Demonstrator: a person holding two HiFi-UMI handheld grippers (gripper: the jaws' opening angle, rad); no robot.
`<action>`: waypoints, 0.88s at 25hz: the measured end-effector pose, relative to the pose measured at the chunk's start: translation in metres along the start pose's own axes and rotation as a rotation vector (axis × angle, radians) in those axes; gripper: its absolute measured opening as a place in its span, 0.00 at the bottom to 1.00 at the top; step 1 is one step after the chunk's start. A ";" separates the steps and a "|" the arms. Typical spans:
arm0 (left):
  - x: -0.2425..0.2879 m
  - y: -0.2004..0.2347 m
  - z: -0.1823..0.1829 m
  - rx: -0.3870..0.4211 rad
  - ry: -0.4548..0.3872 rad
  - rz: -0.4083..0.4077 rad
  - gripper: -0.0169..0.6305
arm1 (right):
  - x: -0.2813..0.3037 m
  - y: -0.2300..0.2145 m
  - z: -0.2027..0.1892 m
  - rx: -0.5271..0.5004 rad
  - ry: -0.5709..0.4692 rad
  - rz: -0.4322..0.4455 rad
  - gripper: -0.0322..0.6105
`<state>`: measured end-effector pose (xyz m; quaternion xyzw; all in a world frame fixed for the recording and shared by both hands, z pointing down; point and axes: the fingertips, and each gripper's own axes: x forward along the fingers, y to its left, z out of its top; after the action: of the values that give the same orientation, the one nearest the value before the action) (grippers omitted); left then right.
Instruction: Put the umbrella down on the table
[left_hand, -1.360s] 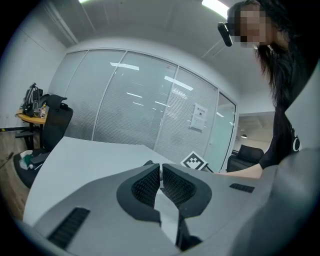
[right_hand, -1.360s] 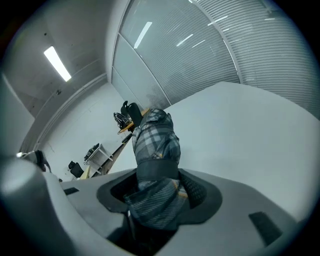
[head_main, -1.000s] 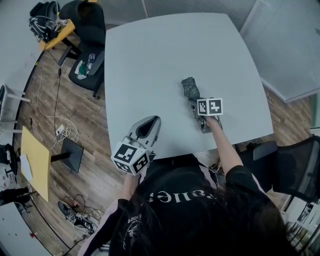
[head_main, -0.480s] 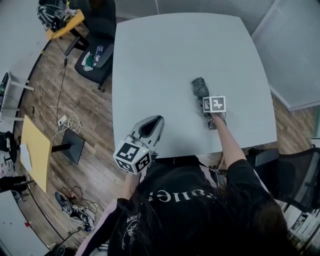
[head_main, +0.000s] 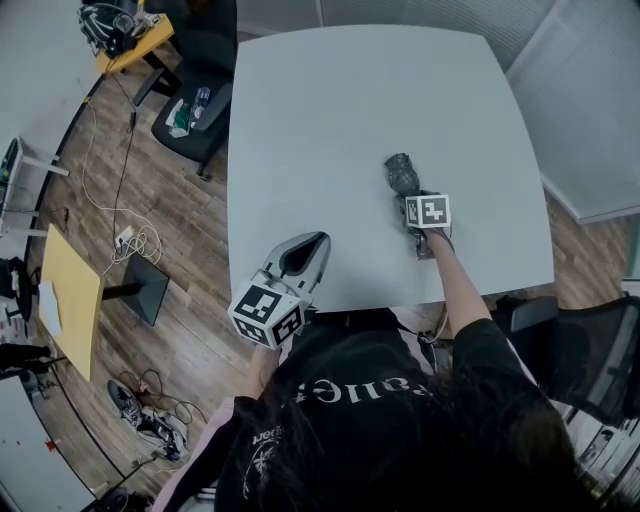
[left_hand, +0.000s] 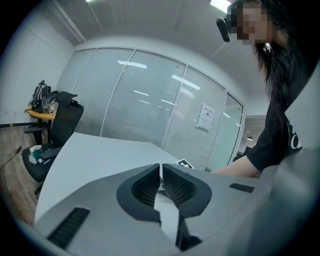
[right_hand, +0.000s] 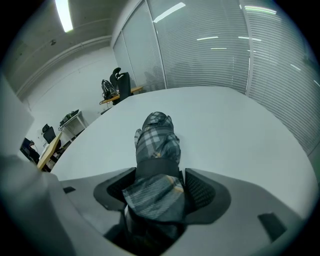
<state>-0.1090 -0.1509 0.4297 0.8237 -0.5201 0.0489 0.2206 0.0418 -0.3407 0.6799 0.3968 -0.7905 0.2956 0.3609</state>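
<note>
A folded, grey plaid umbrella (head_main: 402, 175) lies on the white table (head_main: 340, 110) near its right front part, pointing away from me. My right gripper (head_main: 409, 197) straddles its near end. In the right gripper view the umbrella (right_hand: 157, 145) runs between the jaws of that gripper (right_hand: 159, 176). They are opening, and a thin gap shows beside the right pad (right_hand: 200, 192). My left gripper (head_main: 309, 243) hovers over the table's front edge. Its pads (left_hand: 160, 167) are pressed together with nothing between them.
A black office chair (head_main: 195, 110) stands at the table's far left corner, with cables on the wood floor around it. Another black chair (head_main: 590, 340) is at my right. Glass partitions (left_hand: 150, 110) close the room behind the table.
My right gripper has sunk a little with the umbrella, which now lies on the table. The left gripper has kept still.
</note>
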 end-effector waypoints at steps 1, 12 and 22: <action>-0.001 0.001 -0.002 0.001 -0.001 0.002 0.07 | -0.001 -0.001 0.000 0.008 -0.009 0.000 0.50; -0.014 -0.001 -0.004 -0.001 -0.011 -0.008 0.07 | -0.053 0.012 0.004 0.092 -0.135 0.047 0.50; -0.005 -0.007 -0.007 0.012 0.004 -0.072 0.07 | -0.129 0.047 0.021 0.111 -0.310 0.128 0.50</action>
<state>-0.1040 -0.1411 0.4319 0.8431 -0.4891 0.0457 0.2186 0.0499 -0.2791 0.5556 0.4057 -0.8429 0.2963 0.1928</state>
